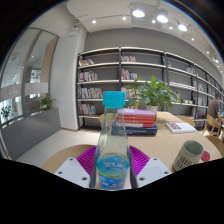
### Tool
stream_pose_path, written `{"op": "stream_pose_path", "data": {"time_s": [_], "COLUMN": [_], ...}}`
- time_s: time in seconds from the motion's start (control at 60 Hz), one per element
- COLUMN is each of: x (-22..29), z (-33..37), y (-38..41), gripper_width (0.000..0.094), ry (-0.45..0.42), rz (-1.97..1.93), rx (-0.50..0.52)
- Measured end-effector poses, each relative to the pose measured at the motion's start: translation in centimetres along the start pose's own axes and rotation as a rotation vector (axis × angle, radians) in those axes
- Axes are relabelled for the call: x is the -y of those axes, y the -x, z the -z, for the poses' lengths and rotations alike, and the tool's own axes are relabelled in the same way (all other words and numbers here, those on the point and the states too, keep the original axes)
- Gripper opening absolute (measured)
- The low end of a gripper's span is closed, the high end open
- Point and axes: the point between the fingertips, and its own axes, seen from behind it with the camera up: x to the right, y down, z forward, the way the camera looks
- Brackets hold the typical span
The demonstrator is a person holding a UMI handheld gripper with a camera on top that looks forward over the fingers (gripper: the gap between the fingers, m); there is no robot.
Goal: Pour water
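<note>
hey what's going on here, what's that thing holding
A handheld gripper has a clear water bottle with a blue cap upright between its two fingers, which appear to press on its sides. The bottle looks partly full. Beyond it on the wooden table sit a stack of books and a potted plant. A green patterned mug stands off to the side. Nothing is being poured yet.

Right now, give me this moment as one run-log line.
claw: shut on water bottle | water bottle: upright, blue cap on, part full | mug: on table, right of the bottle | pour: not started
</note>
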Motion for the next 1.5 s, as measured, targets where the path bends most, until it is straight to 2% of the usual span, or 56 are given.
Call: {"op": "stream_pose_path", "data": {"time_s": [0.133, 0.35, 0.467, 0.633, 0.783, 0.9, 0.917, 1.0, 1.183, 1.283, 1.433, 1.5], "x": [0.3, 1.0, 3.7, 6.5, 7.6, 5.0, 5.8, 4.8, 6.6, 7.6, 8.8, 8.9], "z": [-0.2, -0.3, -0.2, 0.1, 0.9, -0.6, 0.8, -0.1, 1.0, 1.5, 1.9, 1.2], "y": [-0.2, -0.3, -1.8, -5.9, -9.4, -10.8, -10.2, -11.0, -13.4, -14.3, -16.3, -16.4], "gripper_width": [0.0372, 0.0373, 0.0371, 0.0373, 0.0371, 0.0373, 0.0373, 0.0374, 0.0372, 0.0387, 0.0405, 0.0404], "ry": [-0.043, -0.041, -0.068, -0.057, -0.009, 0.074, 0.090, 0.102, 0.021, 0.007, -0.043, -0.034], "rz": [-0.020, -0.110, -0.284, -0.631, -1.053, -1.345, -1.381, -1.574, -1.952, -2.130, -2.247, -2.261], "rx": [0.018, 0.060, 0.071, 0.093, 0.115, 0.144, 0.137, 0.149, 0.157, 0.169, 0.172, 0.175]}}
